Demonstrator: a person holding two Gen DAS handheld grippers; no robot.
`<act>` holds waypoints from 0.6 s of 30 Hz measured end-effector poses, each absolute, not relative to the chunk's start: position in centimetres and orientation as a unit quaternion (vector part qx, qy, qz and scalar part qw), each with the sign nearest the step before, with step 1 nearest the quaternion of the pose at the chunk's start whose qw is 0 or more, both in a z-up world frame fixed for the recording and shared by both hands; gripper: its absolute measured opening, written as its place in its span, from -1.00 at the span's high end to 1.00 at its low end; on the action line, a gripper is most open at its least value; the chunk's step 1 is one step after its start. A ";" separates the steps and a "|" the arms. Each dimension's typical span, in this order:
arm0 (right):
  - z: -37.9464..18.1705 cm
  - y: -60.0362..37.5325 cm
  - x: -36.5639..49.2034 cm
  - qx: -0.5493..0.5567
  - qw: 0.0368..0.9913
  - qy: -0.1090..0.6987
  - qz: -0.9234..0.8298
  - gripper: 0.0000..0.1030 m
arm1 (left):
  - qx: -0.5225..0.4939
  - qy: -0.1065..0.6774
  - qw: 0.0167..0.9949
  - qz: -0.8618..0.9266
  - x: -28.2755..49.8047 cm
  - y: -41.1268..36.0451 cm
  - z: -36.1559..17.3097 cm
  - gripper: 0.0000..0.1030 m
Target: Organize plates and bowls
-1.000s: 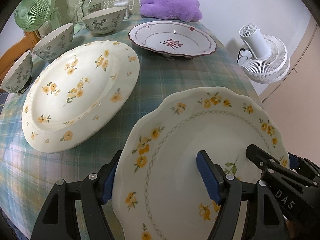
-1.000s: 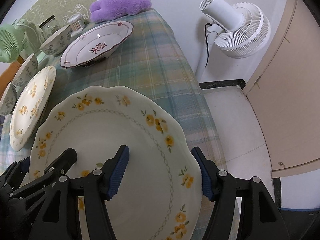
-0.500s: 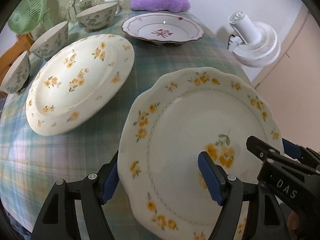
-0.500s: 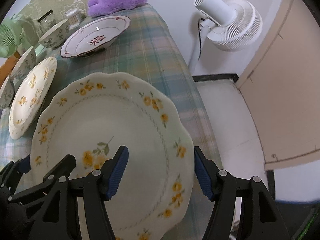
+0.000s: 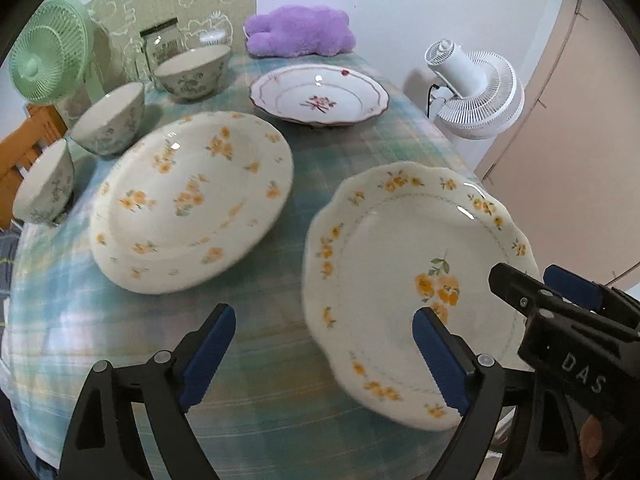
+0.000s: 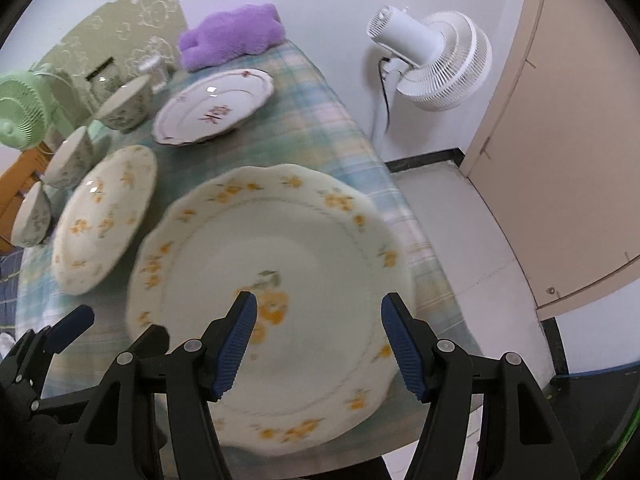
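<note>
Plaid green-blue tablecloth (image 5: 360,160) covers the table, white wall behind, beige door on the right, white fan (image 5: 476,96) standing on the floor past the right edge.

I'm seeing the scalloped plate (image 5: 404,248) at the near right corner of the table: cream, wavy rim, ring of small yellow flowers, thin dotted line inside the rim, one yellow bloom with green leaves at centre. It looks to lie flat on the cloth; its near edge reaches the table's edge in the right wrist view (image 6: 280,248).

Left gripper (image 5: 324,354): jaws have just been opening, now wide apart. Its right finger sits above the plate's near-left part, its left finger over bare cloth; the plate rim lies between them, pads not pressing on it.

Right gripper (image 6: 316,342): jaws apart, both blue pads above the plate's near half, nothing clamped. Can't tell whether the tips touch the surface.

Left of it, just apart: round plate (image 5: 192,200), cream with scattered yellow flowers. Far centre: red-trimmed plate (image 5: 320,94), dark red flower motif in the middle. Three grey-floral bowls (image 5: 110,122) run along the left side. Far end: purple plush (image 5: 300,32), glass jar (image 5: 162,46), green fan (image 5: 48,52).
</note>
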State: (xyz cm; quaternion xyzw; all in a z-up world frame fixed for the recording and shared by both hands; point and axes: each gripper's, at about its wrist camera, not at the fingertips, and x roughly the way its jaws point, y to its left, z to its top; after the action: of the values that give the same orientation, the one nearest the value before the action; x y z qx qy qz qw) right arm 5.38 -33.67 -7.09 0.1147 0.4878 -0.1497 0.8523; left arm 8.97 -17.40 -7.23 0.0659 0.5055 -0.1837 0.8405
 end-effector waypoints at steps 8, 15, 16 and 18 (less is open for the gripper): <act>-4.6 -28.8 5.9 0.117 0.873 0.453 -0.134 -0.33 | 0.068 0.476 0.859 -0.178 9.8 -13.1 -4.9 -0.78; -2.2 -24.0 7.4 0.104 0.887 0.430 -0.129 -0.33 | 0.068 0.450 0.876 -0.157 11.5 -9.0 -2.9 -0.77; -2.0 -23.5 7.7 0.105 0.889 0.427 -0.127 -0.33 | 0.068 0.445 0.880 -0.153 12.0 -8.3 -2.6 -0.77; -1.5 -22.5 8.5 0.107 0.892 0.421 -0.125 -0.33 | 0.070 0.438 0.885 -0.143 12.8 -7.4 -2.3 -0.77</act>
State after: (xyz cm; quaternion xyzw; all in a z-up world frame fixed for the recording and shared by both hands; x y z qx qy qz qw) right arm 8.52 -22.46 -1.54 0.1074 0.4210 -0.1249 0.8920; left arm 12.84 -7.40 -2.25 0.0700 0.4380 -0.1435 0.8847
